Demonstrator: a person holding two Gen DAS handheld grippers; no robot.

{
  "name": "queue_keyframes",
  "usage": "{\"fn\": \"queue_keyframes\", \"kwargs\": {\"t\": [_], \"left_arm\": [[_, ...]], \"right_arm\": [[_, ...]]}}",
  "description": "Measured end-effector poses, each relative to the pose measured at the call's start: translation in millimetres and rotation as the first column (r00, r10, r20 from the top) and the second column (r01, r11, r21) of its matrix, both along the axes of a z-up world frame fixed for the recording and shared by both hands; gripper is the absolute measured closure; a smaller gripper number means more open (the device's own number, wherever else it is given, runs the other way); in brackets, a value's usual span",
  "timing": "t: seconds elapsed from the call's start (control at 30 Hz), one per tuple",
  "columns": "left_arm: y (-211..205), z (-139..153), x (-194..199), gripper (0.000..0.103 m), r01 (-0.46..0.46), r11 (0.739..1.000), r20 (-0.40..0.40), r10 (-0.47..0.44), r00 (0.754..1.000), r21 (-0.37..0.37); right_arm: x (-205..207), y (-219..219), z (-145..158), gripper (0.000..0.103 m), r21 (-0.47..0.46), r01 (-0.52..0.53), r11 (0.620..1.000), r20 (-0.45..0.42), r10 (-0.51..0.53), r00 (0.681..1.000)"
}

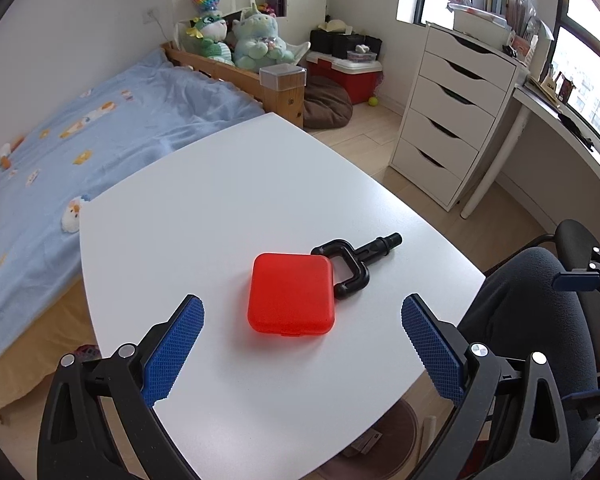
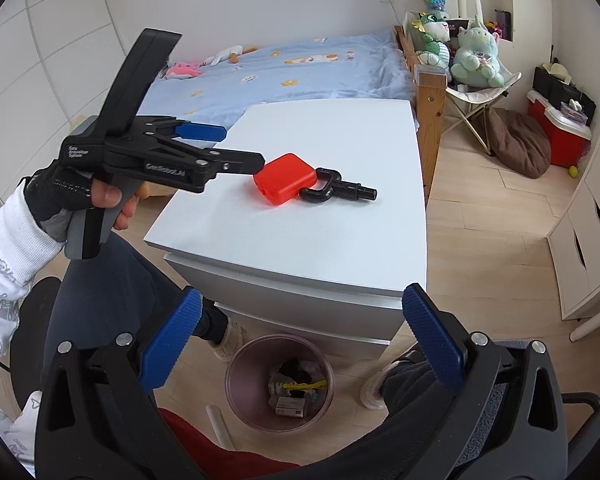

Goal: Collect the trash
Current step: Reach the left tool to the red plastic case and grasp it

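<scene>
A red square plastic case (image 1: 290, 294) lies on the white table (image 1: 220, 200), touching a black forked plastic part (image 1: 354, 264) on its far right. My left gripper (image 1: 302, 312) is open just above the table, the case between and slightly beyond its blue pads. In the right wrist view the case (image 2: 284, 178) and black part (image 2: 336, 190) lie on the table (image 2: 320, 240), with the left gripper (image 2: 236, 148) beside them. My right gripper (image 2: 302, 308) is open and empty, held low above a round bin (image 2: 280, 384) holding trash on the floor.
A bed with a blue blanket (image 1: 80, 140) runs along the table's left side. A white drawer unit (image 1: 456, 108) and desk stand to the right. The person's legs (image 1: 532, 320) and chair are at the table's near right. A red cooler (image 2: 556, 136) and brown cushion (image 2: 520, 142) sit on the floor.
</scene>
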State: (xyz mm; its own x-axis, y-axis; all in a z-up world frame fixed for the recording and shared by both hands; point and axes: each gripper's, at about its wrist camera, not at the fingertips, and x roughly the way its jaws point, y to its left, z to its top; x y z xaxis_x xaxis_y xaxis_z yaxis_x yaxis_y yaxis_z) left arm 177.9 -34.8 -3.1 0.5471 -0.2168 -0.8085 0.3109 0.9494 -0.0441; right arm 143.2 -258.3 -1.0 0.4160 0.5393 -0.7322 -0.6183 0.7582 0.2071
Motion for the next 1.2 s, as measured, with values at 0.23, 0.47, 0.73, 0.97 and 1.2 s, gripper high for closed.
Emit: {"fn": "queue_keyframes", "kwargs": {"t": [0.23,0.47,0.73,0.97,1.2], "left_arm": [[-7,-21,26,0.008,0.032,0.999,-0.076,-0.03,0.997,0.027],[-6,-42,35,0.008,0.044,0.996,-0.142,-0.033,0.989,0.074],[-7,-54,40,0.008,0.037,0.994,-0.156,-0.021,0.988,0.103],[-4,-60,43,0.013,0.023,0.995,-0.154,-0.009,0.988,0.093],[-3,-55,46,0.035,0.009,0.996,-0.138,0.003,0.99,0.086]], "right_arm": [[1,-2,-1,0.004,0.002,0.009,1.0,-0.004,-0.009,1.0],[2,-3,-3,0.004,0.001,0.014,1.0,-0.012,-0.014,1.0],[3,-4,-6,0.004,0.0,0.016,1.0,-0.021,-0.016,1.0],[4,-5,-6,0.004,0.001,0.021,1.0,-0.024,-0.021,1.0],[6,-3,-10,0.004,-0.004,0.019,1.0,-0.031,-0.019,0.999]]}}
